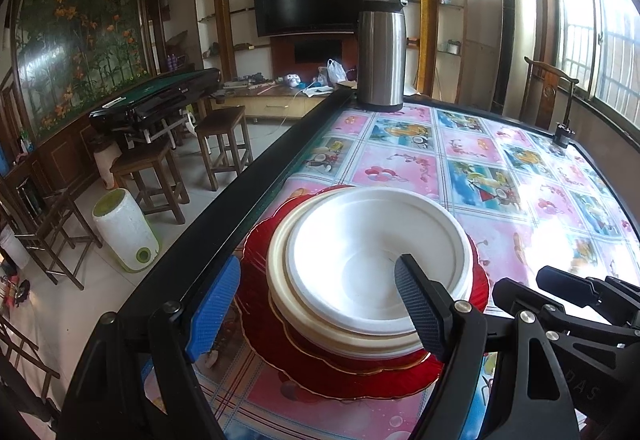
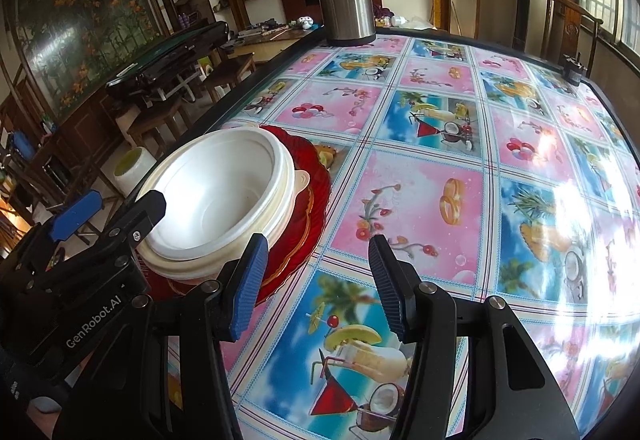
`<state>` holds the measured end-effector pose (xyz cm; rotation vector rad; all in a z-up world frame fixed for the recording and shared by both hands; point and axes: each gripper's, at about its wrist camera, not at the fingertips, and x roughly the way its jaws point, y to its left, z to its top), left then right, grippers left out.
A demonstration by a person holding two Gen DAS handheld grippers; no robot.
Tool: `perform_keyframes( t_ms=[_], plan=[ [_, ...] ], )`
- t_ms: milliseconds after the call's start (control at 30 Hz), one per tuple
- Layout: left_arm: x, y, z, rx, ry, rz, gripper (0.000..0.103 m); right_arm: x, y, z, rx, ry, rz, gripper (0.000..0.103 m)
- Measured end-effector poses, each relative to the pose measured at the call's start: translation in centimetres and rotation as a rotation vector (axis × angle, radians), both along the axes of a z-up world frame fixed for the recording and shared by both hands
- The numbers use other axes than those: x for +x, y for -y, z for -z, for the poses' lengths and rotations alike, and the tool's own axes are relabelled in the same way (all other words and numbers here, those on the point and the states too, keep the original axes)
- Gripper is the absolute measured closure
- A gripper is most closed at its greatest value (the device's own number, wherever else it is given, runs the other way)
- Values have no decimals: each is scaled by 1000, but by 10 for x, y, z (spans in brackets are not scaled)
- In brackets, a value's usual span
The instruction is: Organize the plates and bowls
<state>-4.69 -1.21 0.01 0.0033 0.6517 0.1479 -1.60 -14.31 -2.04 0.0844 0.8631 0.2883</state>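
A stack of dishes stands near the table's left edge. At its base are red plates [image 1: 360,372] with gold rims, then cream plates [image 1: 280,240], with a white bowl [image 1: 372,240] on top. My left gripper [image 1: 314,306] is open wide around the stack's near side. Its blue pad [image 1: 212,308] hangs outside the red rim, and its dark pad [image 1: 416,304] is over the bowl's inside, pressing on nothing. In the right wrist view the white bowl [image 2: 216,196] lies at left. My right gripper [image 2: 318,280] is open and empty over the tablecloth, just right of the red plates [image 2: 316,196].
A steel thermos jug [image 1: 380,52] stands at the table's far edge. The black table rim [image 1: 248,176] runs along the left, with wooden stools [image 1: 148,168] and a white bin [image 1: 124,228] on the floor beyond. A small black clamp [image 1: 562,134] sits on the far right rim.
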Motion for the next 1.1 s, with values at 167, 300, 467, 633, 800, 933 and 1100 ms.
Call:
perform_keyframes(
  t_ms=[167, 300, 467, 633, 800, 933, 1100],
  plan=[
    [1, 0, 1, -4, -4, 2, 23, 0, 0, 2, 4, -5, 3, 50],
    [-1, 1, 0, -10, 3, 9, 23, -1, 2, 5, 5, -12, 4, 50],
    [-1, 2, 1, 0, 5, 12, 23, -2, 4, 4, 8, -14, 2, 50],
    [-1, 0, 2, -6, 23, 9, 23, -1, 5, 4, 15, -16, 1, 50],
    [-3, 2, 0, 8, 49, 9, 23, -3, 7, 4, 25, -19, 3, 50],
    [-3, 6, -2, 30, 66, 7, 23, -3, 10, 3, 30, -16, 5, 50],
    [-4, 14, -3, 27, 50, 30, 23, -5, 21, 1, 44, -10, 20, 50]
  ],
)
